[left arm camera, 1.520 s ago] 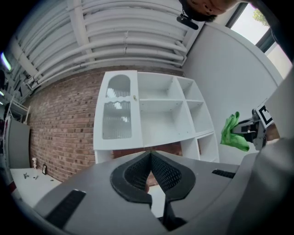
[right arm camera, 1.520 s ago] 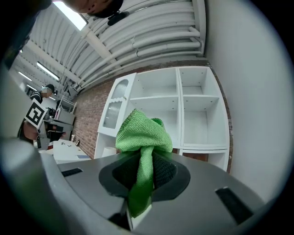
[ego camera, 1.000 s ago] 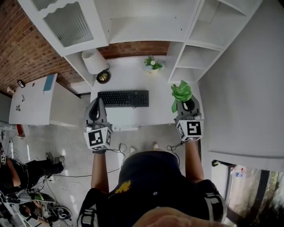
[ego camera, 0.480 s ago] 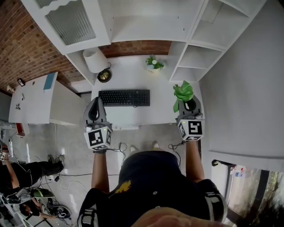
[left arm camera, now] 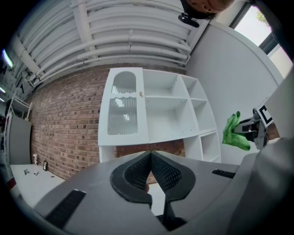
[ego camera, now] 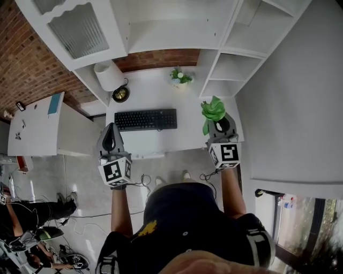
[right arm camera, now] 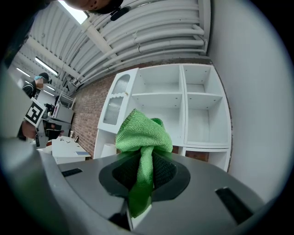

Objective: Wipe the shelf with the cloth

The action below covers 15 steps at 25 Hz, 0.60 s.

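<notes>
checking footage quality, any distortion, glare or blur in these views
Head view: evenly lit, sharp, shelf lines splay. Left gripper view: fisheye, dark corners, window blown out. Right gripper view: same dark corners, cloth sharp, ceiling light glares.

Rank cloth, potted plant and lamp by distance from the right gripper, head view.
1. green cloth: clamped in the right gripper.
2. potted plant: at the back of the desk, ahead and to the left.
3. lamp: at the desk's far back-left corner.

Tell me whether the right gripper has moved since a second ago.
No, not noticeably: the right gripper, shut on the green cloth, keeps the same spot just right of the keyboard.
</notes>
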Each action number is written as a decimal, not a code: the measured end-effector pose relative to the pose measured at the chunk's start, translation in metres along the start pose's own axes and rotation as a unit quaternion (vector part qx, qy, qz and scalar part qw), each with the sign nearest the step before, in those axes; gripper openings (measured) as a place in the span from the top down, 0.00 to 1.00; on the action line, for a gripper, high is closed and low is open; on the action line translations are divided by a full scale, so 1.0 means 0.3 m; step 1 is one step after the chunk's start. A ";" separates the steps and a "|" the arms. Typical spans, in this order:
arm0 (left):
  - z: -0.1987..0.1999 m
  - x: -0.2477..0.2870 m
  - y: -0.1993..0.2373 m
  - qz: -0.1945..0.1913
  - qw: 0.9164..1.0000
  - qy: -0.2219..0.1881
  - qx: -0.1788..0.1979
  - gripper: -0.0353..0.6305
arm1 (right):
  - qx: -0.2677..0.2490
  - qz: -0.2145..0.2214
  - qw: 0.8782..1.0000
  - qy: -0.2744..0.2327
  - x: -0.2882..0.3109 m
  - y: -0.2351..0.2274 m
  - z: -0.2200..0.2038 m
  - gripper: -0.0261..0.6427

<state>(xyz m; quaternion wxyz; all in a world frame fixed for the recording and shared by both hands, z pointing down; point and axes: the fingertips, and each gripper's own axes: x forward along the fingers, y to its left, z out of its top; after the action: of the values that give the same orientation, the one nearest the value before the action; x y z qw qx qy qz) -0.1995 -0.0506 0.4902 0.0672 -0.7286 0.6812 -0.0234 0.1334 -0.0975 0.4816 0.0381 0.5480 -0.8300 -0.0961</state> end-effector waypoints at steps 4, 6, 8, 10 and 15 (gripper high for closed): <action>0.005 0.028 -0.016 -0.005 1.000 -0.005 -0.009 0.92 | 0.010 -0.008 1.000 0.002 0.006 -0.006 -0.003 0.90; 0.016 0.044 -0.060 -0.020 1.000 -0.010 -0.010 0.92 | 0.009 -0.009 1.000 0.003 0.010 -0.003 0.003 0.90; 0.029 0.056 -0.106 -0.035 0.999 -0.015 -0.008 0.92 | -0.002 -0.011 1.000 0.005 0.009 -0.003 0.007 0.90; 0.039 0.064 -0.137 -0.047 0.999 -0.018 -0.006 0.92 | -0.003 -0.014 1.000 0.006 0.006 -0.012 0.003 0.90; -0.003 0.082 -0.172 -0.072 0.997 0.011 -0.002 0.92 | 0.012 -0.031 0.999 0.016 -0.015 -0.057 -0.035 0.90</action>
<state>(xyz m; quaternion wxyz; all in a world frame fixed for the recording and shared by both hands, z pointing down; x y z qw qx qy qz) -0.1467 -0.0718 0.4963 0.0567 -0.7753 0.6280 -0.0352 0.1525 -0.1011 0.4887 0.0414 0.5753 -0.8132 -0.0781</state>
